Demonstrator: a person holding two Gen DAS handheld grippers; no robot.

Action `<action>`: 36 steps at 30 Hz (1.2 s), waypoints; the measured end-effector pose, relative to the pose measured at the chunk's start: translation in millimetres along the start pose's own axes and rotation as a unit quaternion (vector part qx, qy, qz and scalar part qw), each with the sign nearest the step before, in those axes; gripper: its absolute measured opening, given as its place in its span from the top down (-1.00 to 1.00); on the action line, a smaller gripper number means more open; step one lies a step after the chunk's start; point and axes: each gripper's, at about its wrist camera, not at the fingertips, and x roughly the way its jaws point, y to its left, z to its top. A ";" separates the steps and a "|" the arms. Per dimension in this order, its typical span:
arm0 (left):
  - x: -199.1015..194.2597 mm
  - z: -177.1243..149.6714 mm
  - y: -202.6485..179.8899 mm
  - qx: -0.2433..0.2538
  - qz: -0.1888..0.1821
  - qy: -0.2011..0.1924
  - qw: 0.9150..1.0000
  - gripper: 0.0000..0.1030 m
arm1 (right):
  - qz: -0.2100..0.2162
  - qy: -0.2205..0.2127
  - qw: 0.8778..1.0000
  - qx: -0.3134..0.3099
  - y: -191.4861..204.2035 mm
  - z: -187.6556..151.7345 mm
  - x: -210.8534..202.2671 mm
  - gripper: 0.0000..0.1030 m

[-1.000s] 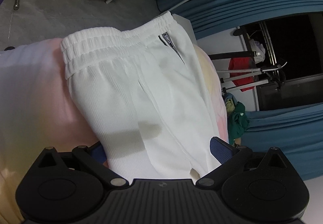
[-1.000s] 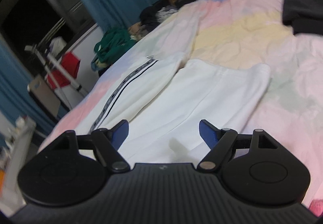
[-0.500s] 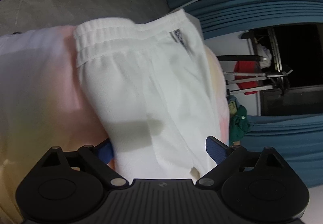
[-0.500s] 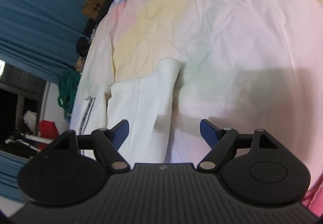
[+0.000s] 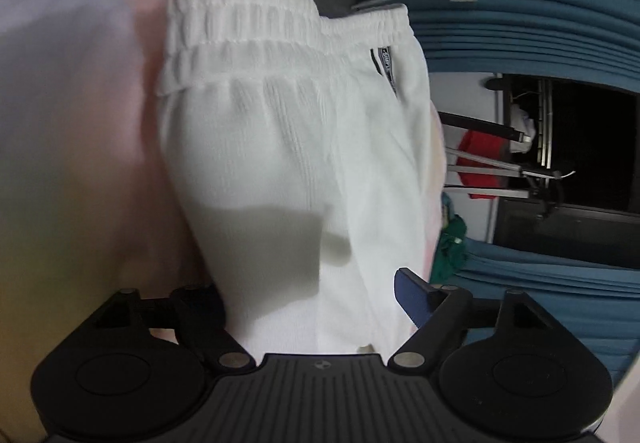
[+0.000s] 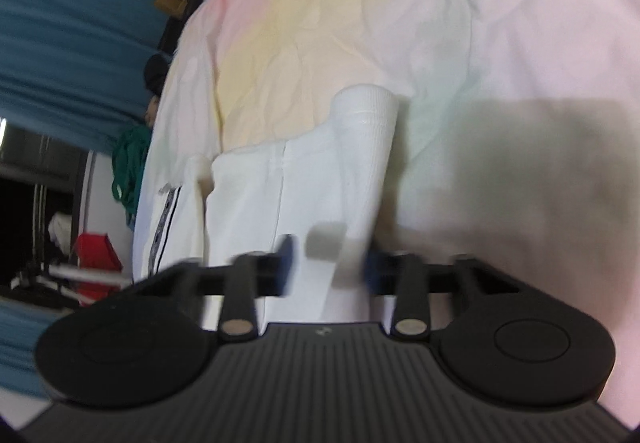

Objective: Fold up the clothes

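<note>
One pair of white ribbed trousers (image 5: 288, 171) lies on the pastel bedsheet (image 6: 500, 43). Left gripper (image 5: 310, 295): fingers wide apart astride the fabric. Right gripper (image 6: 326, 267): blurred, fingers narrowly apart around a cuffed leg.

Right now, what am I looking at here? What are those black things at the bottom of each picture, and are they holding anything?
Each picture comes from a camera on a hand-held gripper, looking along its two blue-tipped fingers. The left gripper has its fingers wide apart over white trousers, near the elastic waistband. The right gripper sees the leg end; its fingers are blurred, closer together around a cuff, but whether they grip is unclear. The trousers lie on a pastel bedsheet.
</note>
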 end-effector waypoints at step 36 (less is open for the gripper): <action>43.8 39.5 -191.9 0.184 -0.034 -0.056 0.981 0.84 | 0.122 -0.145 0.963 -0.190 175.7 9.9 -23.5 0.90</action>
